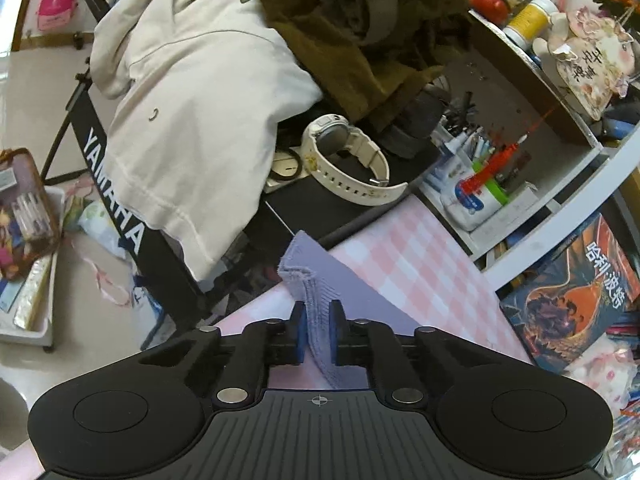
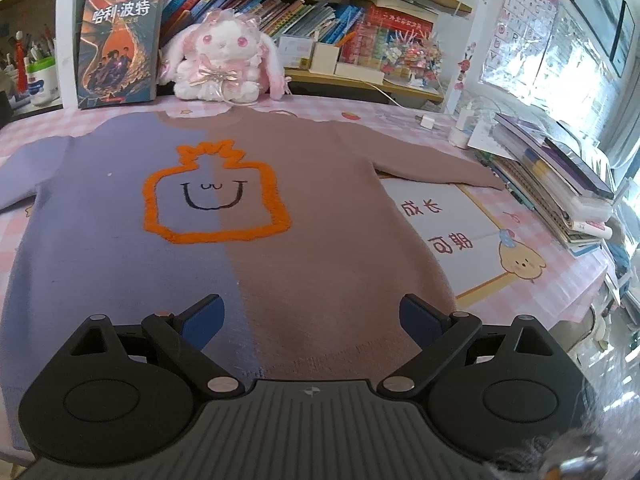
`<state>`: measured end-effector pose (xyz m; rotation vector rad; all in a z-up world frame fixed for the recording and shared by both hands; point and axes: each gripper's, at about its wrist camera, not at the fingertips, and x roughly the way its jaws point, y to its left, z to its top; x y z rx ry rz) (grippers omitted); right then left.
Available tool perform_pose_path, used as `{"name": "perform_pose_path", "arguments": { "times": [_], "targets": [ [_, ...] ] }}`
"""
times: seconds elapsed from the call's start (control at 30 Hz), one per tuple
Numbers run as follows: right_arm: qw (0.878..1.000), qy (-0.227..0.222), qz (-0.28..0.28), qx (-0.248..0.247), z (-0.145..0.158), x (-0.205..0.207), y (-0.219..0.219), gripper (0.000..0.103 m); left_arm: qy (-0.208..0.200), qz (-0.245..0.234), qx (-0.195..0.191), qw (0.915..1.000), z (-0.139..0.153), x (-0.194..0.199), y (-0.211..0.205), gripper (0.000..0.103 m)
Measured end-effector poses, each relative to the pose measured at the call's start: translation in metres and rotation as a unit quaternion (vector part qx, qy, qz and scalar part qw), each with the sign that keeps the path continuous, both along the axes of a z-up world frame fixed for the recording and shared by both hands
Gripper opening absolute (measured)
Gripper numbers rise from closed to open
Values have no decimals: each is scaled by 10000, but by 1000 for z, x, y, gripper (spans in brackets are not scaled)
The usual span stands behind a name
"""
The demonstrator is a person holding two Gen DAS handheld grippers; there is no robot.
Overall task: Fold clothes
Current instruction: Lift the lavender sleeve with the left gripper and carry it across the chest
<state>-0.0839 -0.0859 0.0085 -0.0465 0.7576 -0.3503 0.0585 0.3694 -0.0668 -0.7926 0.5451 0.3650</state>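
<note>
So my left tongs were clamped down on a bunched-up lavender sleeve cuff of the sweater, pads pressing the knit from both sides. That cuff sat out near the tabletop edge, with a white watch up at 12 o'clock from it and a cream hoodie around 11. My right tongs were spread wide with nothing between them, hovering over the hem. The sweater itself lay flat, front up, half lavender and half brown, with an orange outline face in the middle. A plush bunny sat at 12 o'clock past the collar, and a book stack at 2.
</note>
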Motion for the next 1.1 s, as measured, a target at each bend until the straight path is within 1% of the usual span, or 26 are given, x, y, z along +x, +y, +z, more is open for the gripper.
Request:
{"name": "perform_pose_path", "arguments": {
  "times": [0.1,0.17,0.33,0.5,0.67,0.73,0.97,1.1],
  "targets": [
    [10000,-16,42,-9,0,0,1,95,34,3,-12,10000,1,0,1,3],
    [10000,-33,77,-11,0,0,2,95,-38,3,-22,10000,6,-1,1,3],
    [9999,-73,123,51,0,2,-5,95,-431,-116,115,9989,29,-2,-6,3],
    [9990,-98,402,145,-2,11,-10,95,-811,-292,231,9960,56,-4,-28,3],
    [9961,-178,823,254,-3,22,-25,95,-1087,-431,359,9925,80,-4,-64,3],
    [9935,-191,1076,315,-4,27,-36,95,-1151,-451,432,9914,88,-4,-82,3],
    [9832,-208,1729,541,-2,46,-83,95,-1195,-601,753,9881,113,-2,-154,3],
    [9771,-209,2015,659,-2,49,-111,95,-1188,-770,954,9853,123,1,-197,3]
  ]
}}
